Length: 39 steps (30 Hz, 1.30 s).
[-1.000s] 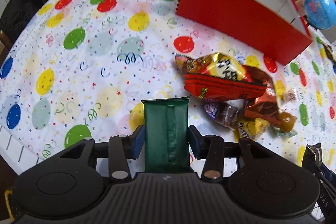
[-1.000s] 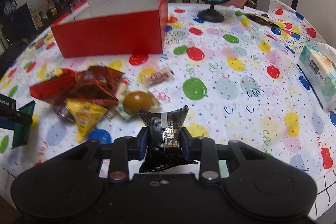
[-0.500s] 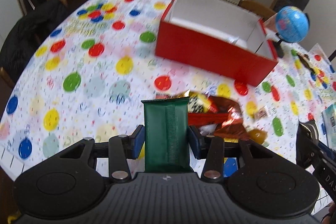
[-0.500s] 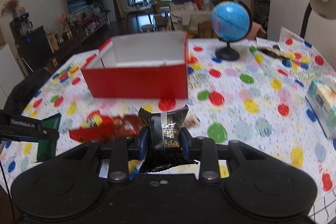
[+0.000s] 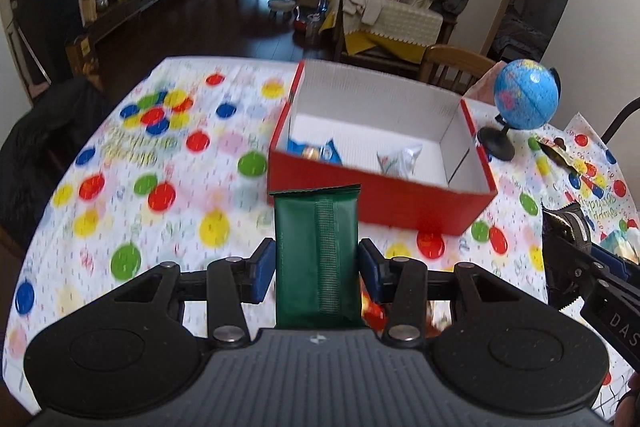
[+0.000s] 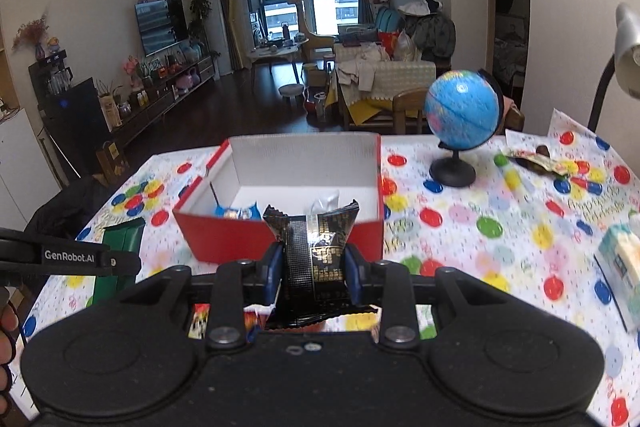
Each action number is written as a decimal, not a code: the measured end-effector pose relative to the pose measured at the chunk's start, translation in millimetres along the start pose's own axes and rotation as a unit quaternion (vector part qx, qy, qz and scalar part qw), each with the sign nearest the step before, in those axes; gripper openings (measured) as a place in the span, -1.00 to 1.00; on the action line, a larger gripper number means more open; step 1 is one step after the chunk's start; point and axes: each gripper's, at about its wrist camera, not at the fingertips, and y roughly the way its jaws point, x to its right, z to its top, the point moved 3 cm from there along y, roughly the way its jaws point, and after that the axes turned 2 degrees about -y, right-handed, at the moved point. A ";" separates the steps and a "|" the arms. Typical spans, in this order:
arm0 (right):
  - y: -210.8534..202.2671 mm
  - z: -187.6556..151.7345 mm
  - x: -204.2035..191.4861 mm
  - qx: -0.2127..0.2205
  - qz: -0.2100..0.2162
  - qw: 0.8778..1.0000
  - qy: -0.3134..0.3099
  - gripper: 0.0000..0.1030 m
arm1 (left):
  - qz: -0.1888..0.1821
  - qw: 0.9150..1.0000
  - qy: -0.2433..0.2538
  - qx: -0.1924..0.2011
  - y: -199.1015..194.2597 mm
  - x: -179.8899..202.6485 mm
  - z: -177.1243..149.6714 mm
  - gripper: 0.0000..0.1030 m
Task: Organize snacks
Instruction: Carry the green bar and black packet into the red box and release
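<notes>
My left gripper [image 5: 316, 267] is shut on a dark green snack packet [image 5: 316, 251], held above the table in front of the open red box [image 5: 380, 203]. My right gripper [image 6: 314, 269] is shut on a black snack packet [image 6: 314, 247], also raised in front of the red box [image 6: 224, 235]. The box has white inner walls and holds a blue packet [image 5: 314, 151] and a white packet [image 5: 398, 161]. The green packet also shows at the left of the right wrist view [image 6: 120, 239]. The loose snack pile is mostly hidden under both grippers.
A blue globe [image 6: 462, 115] on a black stand is right of the box. Wrappers [image 6: 536, 161] lie at the far right. A tissue box [image 6: 622, 267] sits at the right edge. A wooden chair [image 5: 452, 65] stands behind the balloon-print tablecloth [image 5: 160, 187].
Both grippers have risen and tilted up with their packets, and moved towards the red box. The box's inside now shows; the snack pile has dropped out of sight below.
</notes>
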 end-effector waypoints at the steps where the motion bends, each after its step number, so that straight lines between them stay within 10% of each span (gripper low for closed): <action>1: 2.9 3.8 -1.1 0.002 -0.001 1.000 -0.001 -0.41 | 0.001 1.000 0.003 0.002 1.8 1.1 5.7 -0.14; 24: 108.7 70.0 -17.5 -0.012 -0.016 1.000 -0.001 -0.41 | -0.023 0.995 0.098 -0.003 88.1 23.5 113.7 -0.14; 39: 197.8 51.4 -18.5 -0.089 -0.037 0.995 0.004 -0.40 | -0.025 0.990 0.126 -0.063 191.1 23.9 128.5 -0.14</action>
